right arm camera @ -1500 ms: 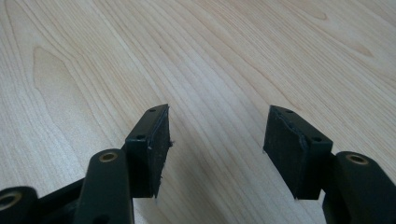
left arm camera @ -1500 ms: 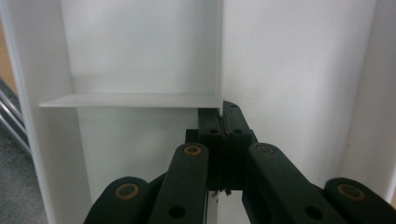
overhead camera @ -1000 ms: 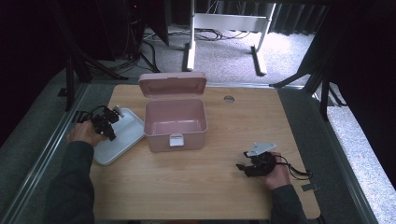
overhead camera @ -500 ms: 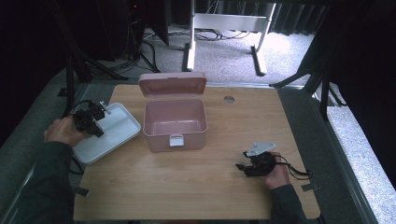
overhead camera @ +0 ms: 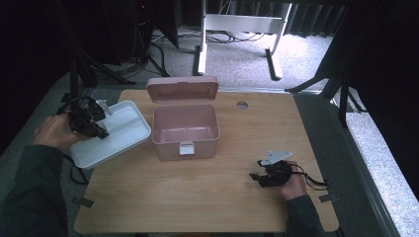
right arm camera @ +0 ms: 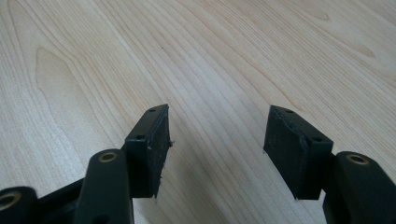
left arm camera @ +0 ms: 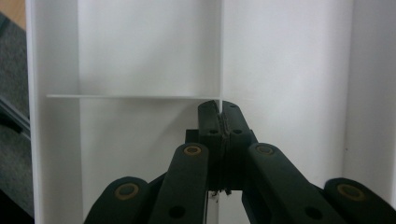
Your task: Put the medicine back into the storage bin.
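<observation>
**Left claw clamped on the white tray's divider; right claw idle on the bench**

Nearest the person, at the front right of the wooden bench [overhead camera: 197, 197], the right claw [overhead camera: 256, 177] lies low in the person's right hand [overhead camera: 294, 185], its grey three-cornered plate on top and a cable trailing off toward the bench's right edge. In the right gripper view its two black jaws stand partly apart, about half open, with bare wood grain between the pads [right arm camera: 156, 144] and nothing in their hold.

Farther up on the left, the person's left hand [overhead camera: 54, 133] holds the left claw [overhead camera: 101, 133] over the near-left part of a white tray [overhead camera: 126, 140]. The tray sits tilted at the bench's left edge, part of it hanging out past the wood and its far-right corner close beside the pink box. In the left gripper view the jaws are pressed together on a thin white divider wall [left arm camera: 219, 56] that runs straight away from the camera inside the tray, with a second thin wall crossing it just beyond the fingertips [left arm camera: 210, 109].

Past the tray, near the middle of the bench, stands an open pink box [overhead camera: 185, 133], its hinged lid [overhead camera: 183, 89] tipped upright at the back and a small pale latch on its front face. Its inside looks bare. Beyond it, a round hole [overhead camera: 241, 104] sits in the benchtop near the far edge.
</observation>
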